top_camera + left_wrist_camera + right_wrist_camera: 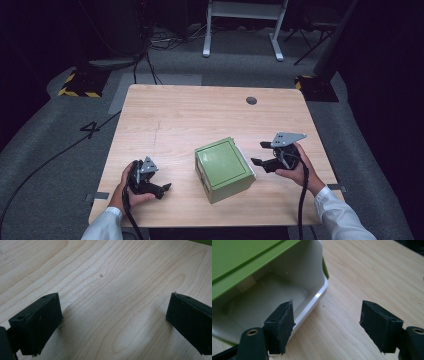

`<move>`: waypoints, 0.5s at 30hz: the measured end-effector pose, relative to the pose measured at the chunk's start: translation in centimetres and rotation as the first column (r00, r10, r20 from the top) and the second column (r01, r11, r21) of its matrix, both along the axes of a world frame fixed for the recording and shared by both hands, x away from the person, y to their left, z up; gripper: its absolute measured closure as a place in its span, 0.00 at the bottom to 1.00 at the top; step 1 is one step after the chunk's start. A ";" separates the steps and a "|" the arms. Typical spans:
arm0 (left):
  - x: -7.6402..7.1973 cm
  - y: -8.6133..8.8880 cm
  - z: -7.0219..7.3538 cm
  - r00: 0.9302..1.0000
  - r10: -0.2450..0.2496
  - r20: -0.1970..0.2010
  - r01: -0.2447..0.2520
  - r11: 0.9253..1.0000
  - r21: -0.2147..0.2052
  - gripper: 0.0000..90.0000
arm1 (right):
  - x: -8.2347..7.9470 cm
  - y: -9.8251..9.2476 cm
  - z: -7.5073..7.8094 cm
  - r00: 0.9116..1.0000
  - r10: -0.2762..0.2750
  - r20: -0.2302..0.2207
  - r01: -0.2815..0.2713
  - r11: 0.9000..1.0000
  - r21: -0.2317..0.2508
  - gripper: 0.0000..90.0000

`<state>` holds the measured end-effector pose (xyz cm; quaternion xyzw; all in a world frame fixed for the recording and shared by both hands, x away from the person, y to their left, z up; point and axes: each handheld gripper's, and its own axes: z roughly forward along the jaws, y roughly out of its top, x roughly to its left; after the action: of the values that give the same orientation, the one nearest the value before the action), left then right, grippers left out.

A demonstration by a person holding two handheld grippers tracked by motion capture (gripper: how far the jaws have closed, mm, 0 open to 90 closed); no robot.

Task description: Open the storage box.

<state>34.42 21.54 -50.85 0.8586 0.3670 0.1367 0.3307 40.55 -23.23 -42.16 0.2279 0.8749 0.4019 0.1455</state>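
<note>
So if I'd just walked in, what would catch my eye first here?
Probably the green box, standing near the middle of the wooden table; the right gripper view shows a white drawer pulled out of it, apparently empty. Next, the two black claws a person holds on either side of it: the left claw and the right claw, both open and holding nothing.

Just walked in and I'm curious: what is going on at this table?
A person holds a black gripper in each hand at a wooden table. A green box with a white drawer pulled partly out sits between them. The right gripper is open beside the drawer; the left gripper is open over bare wood. Neither holds anything.
</note>
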 end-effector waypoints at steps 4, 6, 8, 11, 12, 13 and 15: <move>0.0 0.0 0.0 1.000 0.001 -0.001 -0.001 1.000 -0.002 0.01 | 0.5 1.2 -1.2 0.999 0.021 -0.039 -0.022 1.000 -0.017 0.32; -0.1 0.0 0.0 1.000 -0.002 0.001 0.002 1.000 0.002 0.01 | 0.6 1.5 -1.8 0.998 0.033 -0.052 -0.035 0.999 -0.029 0.33; -0.1 0.0 0.0 1.000 -0.002 0.001 0.002 1.000 0.002 0.01 | 0.7 1.6 -2.3 0.997 0.040 -0.060 -0.043 0.998 -0.051 0.32; -0.1 0.0 0.0 1.000 -0.002 0.002 0.002 1.000 0.002 0.01 | 0.8 1.7 -2.8 0.995 0.045 -0.089 -0.048 0.998 -0.039 0.33; -0.1 0.0 0.0 1.000 -0.002 0.002 0.002 1.000 0.002 0.01 | 0.7 1.9 -3.1 0.994 0.055 -0.097 -0.060 0.997 -0.047 0.33; -0.1 0.0 0.0 1.000 -0.002 0.002 0.002 1.000 0.002 0.01 | 0.7 1.9 -3.1 0.994 0.057 -0.096 -0.063 0.997 -0.052 0.33; -0.1 0.0 0.0 1.000 -0.002 0.002 0.002 1.000 0.002 0.01 | 0.7 1.9 -3.2 0.993 0.063 -0.097 -0.068 0.996 -0.054 0.34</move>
<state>34.33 21.55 -50.85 0.8593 0.3656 0.1375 0.3303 41.21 -21.35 -45.37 0.2137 0.8990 0.3698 0.0967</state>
